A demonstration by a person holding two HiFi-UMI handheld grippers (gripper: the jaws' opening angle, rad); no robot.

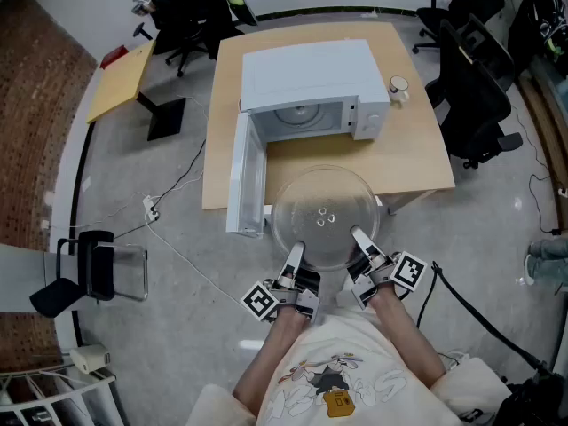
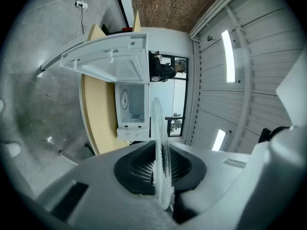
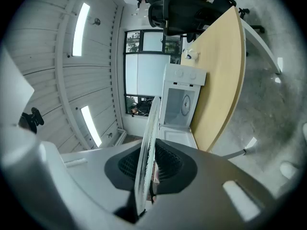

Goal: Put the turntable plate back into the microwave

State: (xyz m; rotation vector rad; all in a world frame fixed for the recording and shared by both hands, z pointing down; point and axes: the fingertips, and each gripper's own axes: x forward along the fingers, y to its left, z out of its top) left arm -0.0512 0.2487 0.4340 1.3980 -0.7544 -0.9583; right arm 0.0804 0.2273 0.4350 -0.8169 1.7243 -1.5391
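The clear glass turntable plate (image 1: 321, 216) hangs flat in the air in front of the table, held at its near rim by both grippers. My left gripper (image 1: 293, 257) is shut on the plate's near-left edge, where the plate (image 2: 161, 157) shows edge-on between the jaws. My right gripper (image 1: 361, 242) is shut on the near-right edge, the plate (image 3: 146, 155) again edge-on. The white microwave (image 1: 312, 91) stands on the wooden table (image 1: 417, 162) with its door (image 1: 244, 177) swung open to the left. Its cavity (image 1: 302, 116) faces me, just beyond the plate.
A small white cup (image 1: 398, 89) stands right of the microwave. Black office chairs (image 1: 479, 96) stand at the right and far side. A cable and power strip (image 1: 151, 207) lie on the floor at the left, near a small black chair (image 1: 93, 269).
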